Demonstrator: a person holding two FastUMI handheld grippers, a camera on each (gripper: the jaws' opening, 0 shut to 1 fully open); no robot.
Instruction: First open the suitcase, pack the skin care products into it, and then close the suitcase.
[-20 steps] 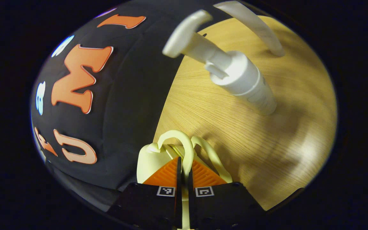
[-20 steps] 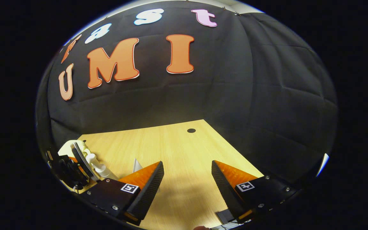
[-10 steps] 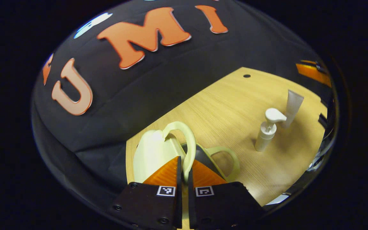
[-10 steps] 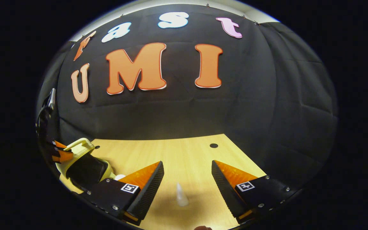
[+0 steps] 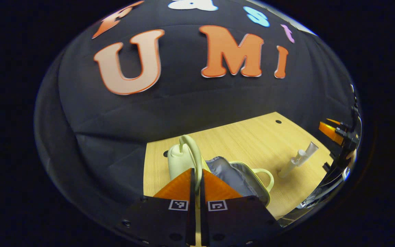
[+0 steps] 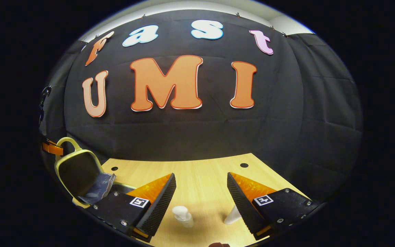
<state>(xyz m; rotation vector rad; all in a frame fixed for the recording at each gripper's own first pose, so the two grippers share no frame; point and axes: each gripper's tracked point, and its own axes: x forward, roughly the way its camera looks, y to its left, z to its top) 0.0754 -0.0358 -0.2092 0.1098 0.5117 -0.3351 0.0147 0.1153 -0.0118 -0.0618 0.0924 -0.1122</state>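
- The left hand-held gripper [image 5: 195, 178] has its 2 fingers pressed together on the pale yellow handle [image 5: 191, 151] of the suitcase's raised lid.
- The suitcase [image 5: 238, 178] lies open on the wooden desk [image 5: 252, 137], near its left edge, its grey lining showing; the lid stands up at the left and the lower half lies flat with its own handle at the right.
- In the right gripper view the open suitcase [image 6: 77, 171] stands at the far left, lid upright.
- The pump bottle [image 5: 291, 164] stands on the desk right of the suitcase, well apart from it, with the white tube [image 5: 310, 148] just beyond.
- The right hand-held gripper [image 6: 201, 192] hovers above the desk with fingers wide apart, holding nothing; the pump bottle [image 6: 183, 215] shows between them, and the tube [image 6: 232, 216] is partly hidden by the right finger.
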